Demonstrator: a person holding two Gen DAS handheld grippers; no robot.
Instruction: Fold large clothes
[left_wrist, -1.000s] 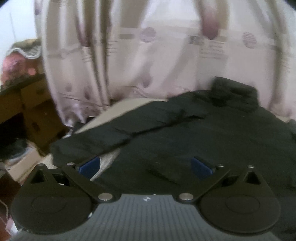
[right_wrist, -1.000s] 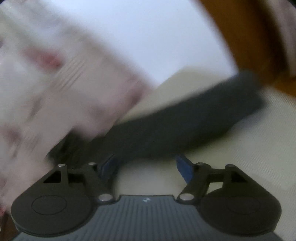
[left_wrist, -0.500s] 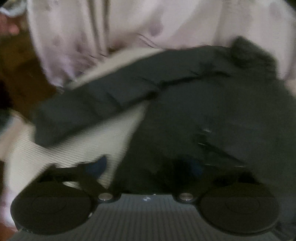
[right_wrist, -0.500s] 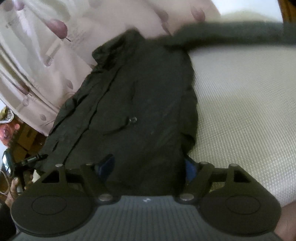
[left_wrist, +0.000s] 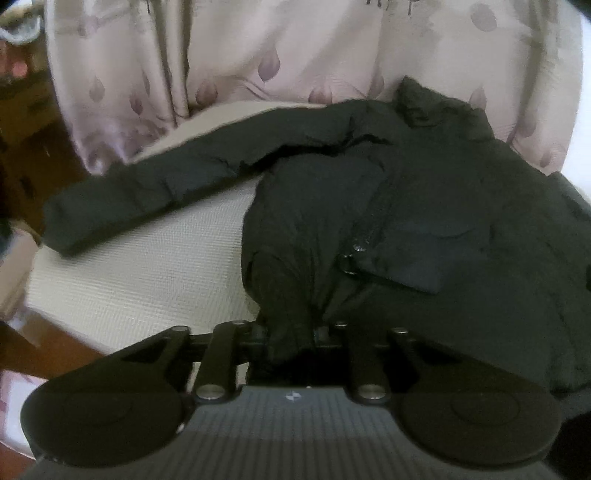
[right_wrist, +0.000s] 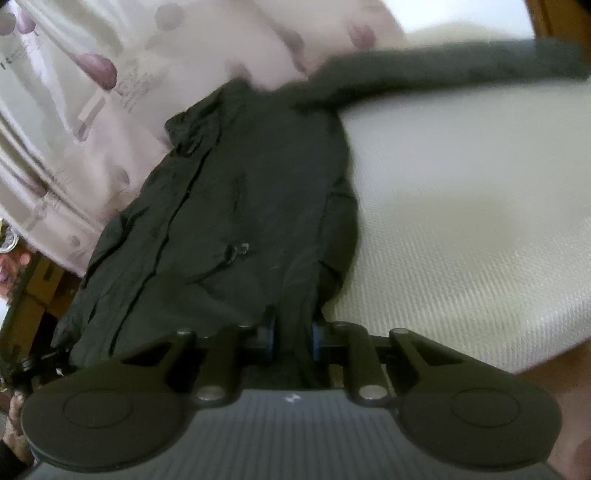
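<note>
Both grippers had come down onto the near hem of the large black padded jacket (left_wrist: 424, 206) since the earlier frames, when their jaws stood spread above it. Left gripper (left_wrist: 290, 338): jaws just closed, pinching a bunched fold of hem at the jacket's left front corner. Right gripper (right_wrist: 291, 338): jaws likewise just closed, its blue-padded fingers (right_wrist: 269, 338) pressed on a gathered fold at the opposite hem corner. The jacket lay flat, front up, on the cream woven mattress (left_wrist: 140, 266), collar toward the pale curtain with mauve tulip print (left_wrist: 258, 55). One sleeve (left_wrist: 159, 192) stretched out to the left in the left wrist view, its cuff reaching the mattress edge; the other sleeve (right_wrist: 461, 66) extended along the far edge in the right wrist view. Bare mattress lay open beside the jacket's body on both sides, widest in the right wrist view. Brown wooden furniture (left_wrist: 26, 147) stood beyond the left edge.
</note>
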